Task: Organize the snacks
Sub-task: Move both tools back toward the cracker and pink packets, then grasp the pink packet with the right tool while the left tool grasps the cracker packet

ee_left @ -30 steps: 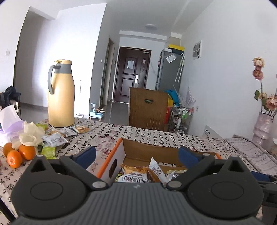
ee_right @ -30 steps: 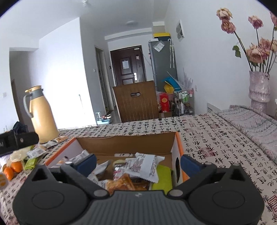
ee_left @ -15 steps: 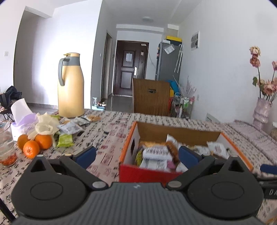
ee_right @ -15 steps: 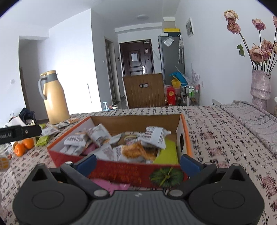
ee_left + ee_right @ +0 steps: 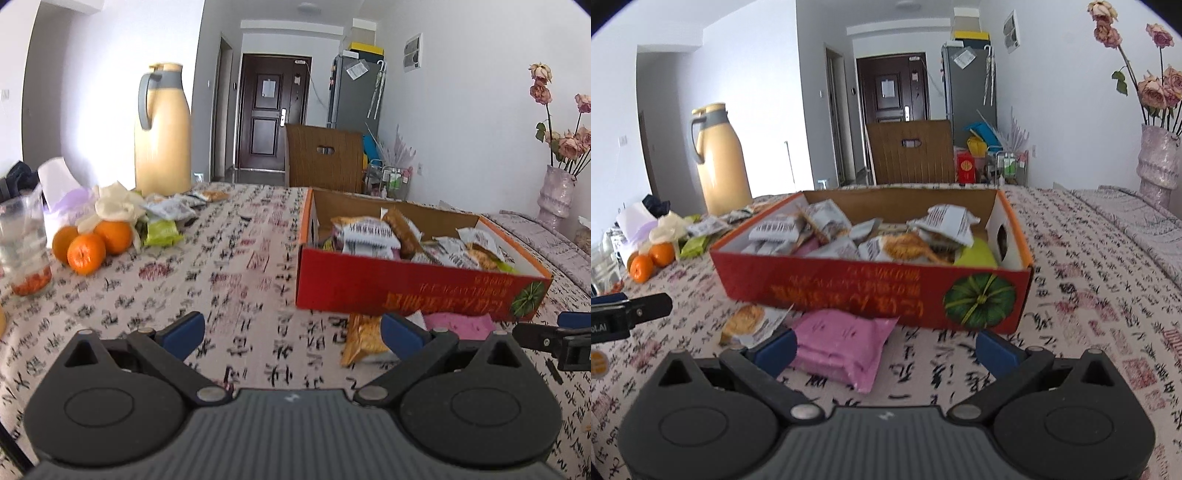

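A red cardboard box full of snack packets stands on the patterned tablecloth; the left wrist view has the box at the right. In front of it lie a pink packet and an orange-printed packet, the latter also an orange packet by my left gripper. My left gripper is open and empty, low over the cloth left of the box. My right gripper is open and empty, with its left finger beside the pink packet. More loose packets lie near the thermos.
A tall yellow thermos stands at the back left. Three oranges, a tissue pack and a glass jar crowd the left side. A vase of dried roses stands at the right. A wooden chair is behind the table.
Both grippers have pulled back from over the box toward the table's near side and dropped lower. The box's red front wall and the packets lying before it have come into view.
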Available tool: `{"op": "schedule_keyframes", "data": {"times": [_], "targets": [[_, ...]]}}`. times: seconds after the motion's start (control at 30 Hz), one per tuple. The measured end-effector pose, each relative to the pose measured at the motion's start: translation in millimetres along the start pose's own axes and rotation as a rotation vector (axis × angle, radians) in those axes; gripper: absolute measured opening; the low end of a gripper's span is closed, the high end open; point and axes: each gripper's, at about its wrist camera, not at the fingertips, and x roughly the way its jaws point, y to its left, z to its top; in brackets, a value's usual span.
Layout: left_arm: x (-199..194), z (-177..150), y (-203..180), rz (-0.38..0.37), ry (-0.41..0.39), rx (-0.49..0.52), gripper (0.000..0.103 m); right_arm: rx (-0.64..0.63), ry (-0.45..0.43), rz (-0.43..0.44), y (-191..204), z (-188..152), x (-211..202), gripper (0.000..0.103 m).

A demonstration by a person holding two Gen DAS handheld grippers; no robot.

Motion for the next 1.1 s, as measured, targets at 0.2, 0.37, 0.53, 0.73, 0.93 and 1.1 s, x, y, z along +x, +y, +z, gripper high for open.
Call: {"op": "schedule_keyframes", "data": {"times": [0.2,0.37,0.53,0.73,0.93,1.1], "targets": [[5.8,-5.7,6.4,-0.042,0.001,-0.036,0.103,-0.015,0.023,-0.005,13.1,0.7,11.1,0.103],[7.8,-7.8,7.8,-0.056,0.008,-0.048,0.103,-0.051,0.059,-0.012,28.3,13.4,33.1,0.103],[12.3,-7.9,11.0,-0.055,0.03,-0.07,0.103,-0.074,0.128,-0.035,42.1,21.0,64.8,0.103],[12.7,-8.5,10.6,-0.059,0.032,-0.07,0.103,-0.04,0.191,-0.057,45.4,20.5,89.0,0.103],[12.9,-8.7,12.7,-0.06,0.034,-0.086,0.103,-0.035,0.206,-0.086,48.4,14.9,98.6,0.103],[12.8,-8.8,13.1,-0.059,0.034,-0.089,0.103,-0.031,0.181,-0.093,49.9,11.3,97.4,0.103]]}}
